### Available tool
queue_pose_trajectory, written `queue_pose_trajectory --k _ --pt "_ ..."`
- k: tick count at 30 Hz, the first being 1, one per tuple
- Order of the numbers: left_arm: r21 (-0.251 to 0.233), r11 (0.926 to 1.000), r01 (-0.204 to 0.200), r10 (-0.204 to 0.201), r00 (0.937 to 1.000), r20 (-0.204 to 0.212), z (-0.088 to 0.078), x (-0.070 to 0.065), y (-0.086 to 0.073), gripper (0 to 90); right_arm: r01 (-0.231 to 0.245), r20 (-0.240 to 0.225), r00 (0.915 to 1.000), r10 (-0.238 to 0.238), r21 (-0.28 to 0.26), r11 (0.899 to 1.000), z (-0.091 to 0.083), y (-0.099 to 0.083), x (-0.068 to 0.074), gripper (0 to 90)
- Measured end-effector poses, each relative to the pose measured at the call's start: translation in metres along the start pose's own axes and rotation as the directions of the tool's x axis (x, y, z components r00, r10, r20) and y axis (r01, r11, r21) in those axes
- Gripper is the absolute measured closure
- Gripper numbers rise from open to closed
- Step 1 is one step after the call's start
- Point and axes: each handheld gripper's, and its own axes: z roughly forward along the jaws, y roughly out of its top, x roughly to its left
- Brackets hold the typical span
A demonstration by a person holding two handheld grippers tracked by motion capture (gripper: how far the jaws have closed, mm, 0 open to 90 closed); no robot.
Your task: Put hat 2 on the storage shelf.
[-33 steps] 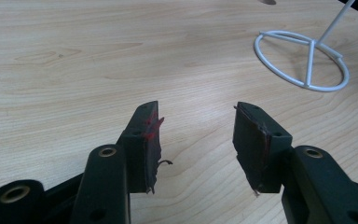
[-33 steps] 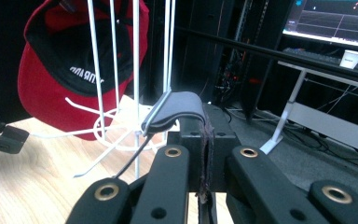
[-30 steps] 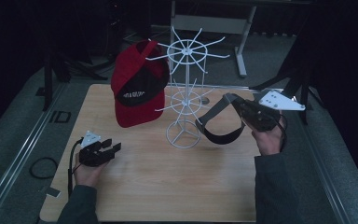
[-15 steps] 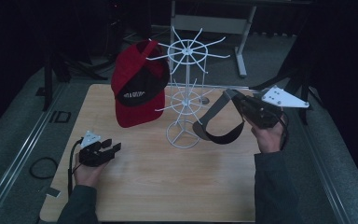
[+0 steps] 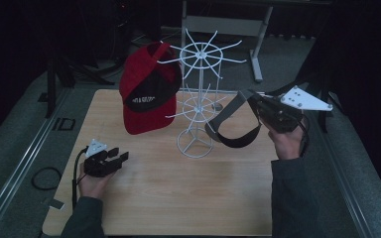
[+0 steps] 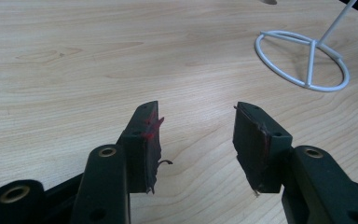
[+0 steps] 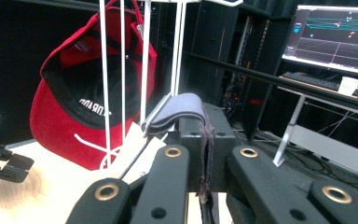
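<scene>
Grey visor between right tongs

A red cap hangs on the white wire rack; right of centre, a dark visor (grey strap) hangs in the air.

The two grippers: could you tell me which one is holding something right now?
The right gripper, shut on a dark visor beside the white wire rack. The left gripper sits open and empty over the table.

Backdrop, away from my work.
I've got a lit monitor glowing, and a cable loop on the floor.
</scene>
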Motion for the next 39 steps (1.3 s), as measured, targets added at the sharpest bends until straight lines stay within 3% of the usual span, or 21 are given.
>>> queue_pose_trajectory --k 39 --pt "0.004 1.0000 -0.003 0.003 1.0000 0.002 0.001 0.000 0.000 51.8 -0.014 -0.003 0.9999 0.014 -0.094 0.995 -0.008 0.034 -0.011 88.4"
